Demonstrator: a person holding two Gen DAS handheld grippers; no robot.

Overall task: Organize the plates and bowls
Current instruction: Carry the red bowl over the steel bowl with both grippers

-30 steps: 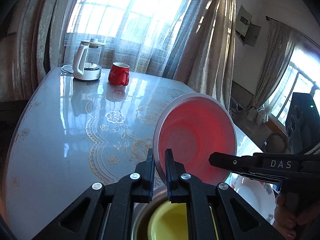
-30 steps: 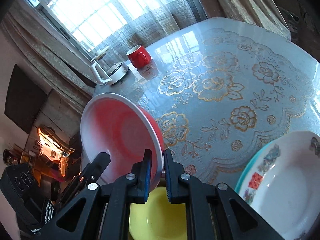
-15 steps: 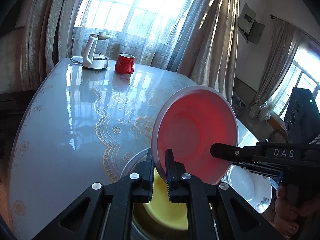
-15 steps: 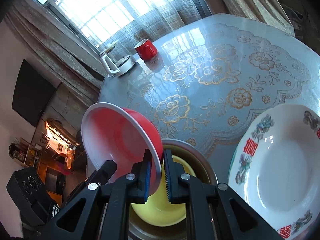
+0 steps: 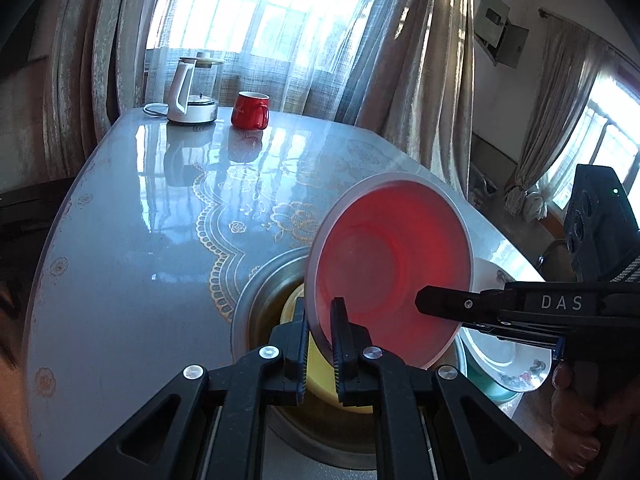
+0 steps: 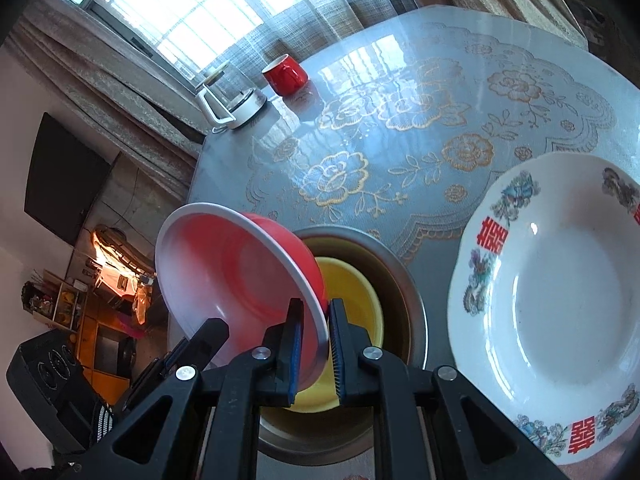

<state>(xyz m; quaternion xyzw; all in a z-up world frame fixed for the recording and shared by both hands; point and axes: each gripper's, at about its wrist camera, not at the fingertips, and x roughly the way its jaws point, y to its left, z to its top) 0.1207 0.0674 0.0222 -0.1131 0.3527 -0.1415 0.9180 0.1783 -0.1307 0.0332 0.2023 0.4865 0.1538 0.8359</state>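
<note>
Step in hand: nesting the red bowl (image 5: 390, 272) into the stack; I hold it tilted on edge with both tools, over the yellow bowl (image 6: 352, 312) that sits inside the steel bowl (image 6: 404, 280). Left gripper (image 5: 322, 344) is clamped on the red bowl's rim at its 7 o'clock; right gripper (image 6: 314, 344) pinches the rim at its 5 o'clock in its own view, its jaws opening a little, pads apparently not yet off the rim. The patterned plate (image 6: 552, 300) lies at 3 o'clock of the steel bowl, just beside it; kettle (image 5: 192, 90) and red mug (image 5: 250, 110) stand well apart at 12 o'clock on the table (image 5: 120, 240). Judgement: stacking nearly done; next move calls for levelling the red bowl, lowering it concentric into the yellow one, then releasing both sides evenly; risk is a skewed seat or a clatter against steel.
</note>
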